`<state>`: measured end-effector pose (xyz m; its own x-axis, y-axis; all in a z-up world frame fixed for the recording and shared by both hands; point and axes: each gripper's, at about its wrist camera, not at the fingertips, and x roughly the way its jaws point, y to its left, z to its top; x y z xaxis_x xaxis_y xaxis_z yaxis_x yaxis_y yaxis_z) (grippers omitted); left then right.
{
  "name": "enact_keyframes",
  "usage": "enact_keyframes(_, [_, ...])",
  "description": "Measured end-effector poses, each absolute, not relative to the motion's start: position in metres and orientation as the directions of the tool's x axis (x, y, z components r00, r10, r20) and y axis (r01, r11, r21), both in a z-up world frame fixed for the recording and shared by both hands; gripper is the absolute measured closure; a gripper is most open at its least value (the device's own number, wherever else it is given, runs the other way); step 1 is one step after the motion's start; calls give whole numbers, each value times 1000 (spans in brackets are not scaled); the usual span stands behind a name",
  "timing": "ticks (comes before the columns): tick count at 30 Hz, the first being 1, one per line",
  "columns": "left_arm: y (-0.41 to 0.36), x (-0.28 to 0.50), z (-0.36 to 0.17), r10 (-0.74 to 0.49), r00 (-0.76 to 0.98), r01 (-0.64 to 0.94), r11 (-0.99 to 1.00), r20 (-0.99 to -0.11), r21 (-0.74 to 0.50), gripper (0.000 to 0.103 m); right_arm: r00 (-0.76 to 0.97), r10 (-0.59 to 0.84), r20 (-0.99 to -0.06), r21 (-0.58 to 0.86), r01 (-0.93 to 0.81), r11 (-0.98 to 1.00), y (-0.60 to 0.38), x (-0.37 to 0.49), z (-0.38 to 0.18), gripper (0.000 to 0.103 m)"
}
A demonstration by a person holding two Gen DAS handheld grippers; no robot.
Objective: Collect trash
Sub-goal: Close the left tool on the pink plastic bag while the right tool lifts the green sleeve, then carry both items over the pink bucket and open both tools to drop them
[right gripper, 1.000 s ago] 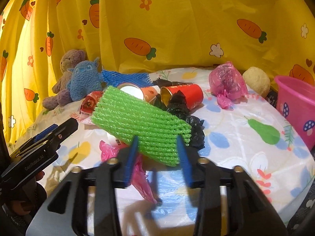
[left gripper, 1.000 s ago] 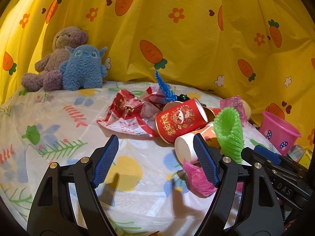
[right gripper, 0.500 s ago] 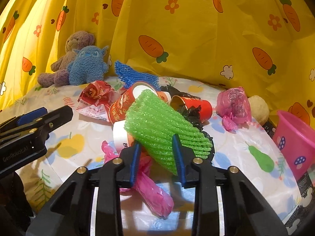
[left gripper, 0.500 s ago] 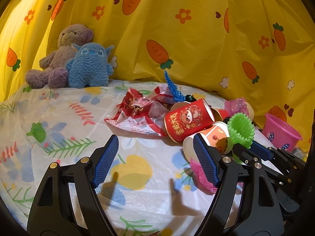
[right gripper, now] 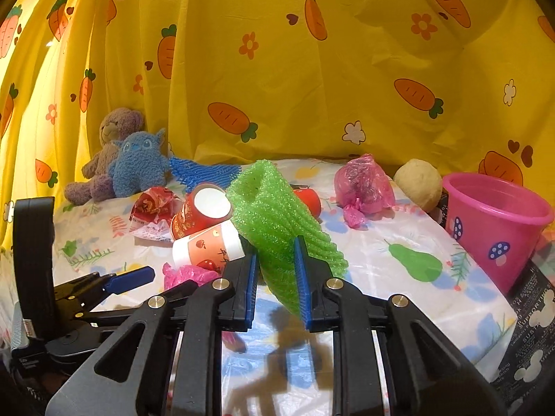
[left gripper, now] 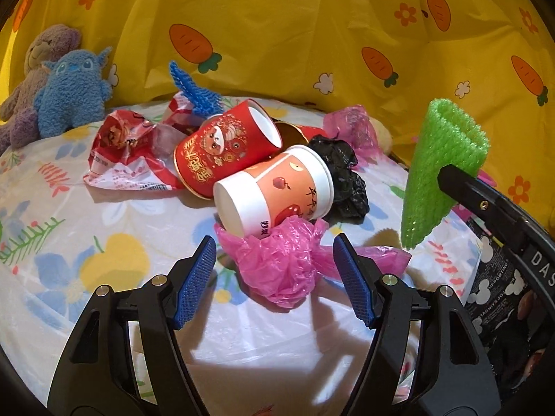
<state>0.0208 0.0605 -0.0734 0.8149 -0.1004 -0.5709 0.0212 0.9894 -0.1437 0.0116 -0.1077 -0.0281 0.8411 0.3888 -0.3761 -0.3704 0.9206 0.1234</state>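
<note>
The green foam net [right gripper: 277, 215] is clamped between the blue pads of the right gripper [right gripper: 275, 286] and is held up above the table [right gripper: 399, 277], its open end pointing up and away. The left gripper [left gripper: 274, 277] is spread wide and holds nothing. A crumpled pink plastic bag [left gripper: 281, 260] lies on the table between its fingertips, just ahead of them. Behind the bag a white paper cup [left gripper: 274, 194] and a red paper cup [left gripper: 225, 149] lie on their sides, touching. A pink bucket [right gripper: 496, 222] stands at the right table edge.
</note>
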Motion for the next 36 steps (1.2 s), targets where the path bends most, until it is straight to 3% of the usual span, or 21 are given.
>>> enact_keyframes(6, [57, 34, -82, -142, 771, 50, 985, -621, -164, 59, 851, 371, -373, 125, -350, 929, -119, 7, -28, 82])
enact_keyframes(15, [57, 32, -85, -173, 767, 70, 980, -619, -187, 76, 850, 372, -374, 137, -346, 928, -121, 4, -30, 82])
enact_keyframes(36, [0, 25, 5, -274, 852, 232, 962, -447, -147, 78, 885, 337, -322, 183, -291, 939, -168, 9, 0, 82])
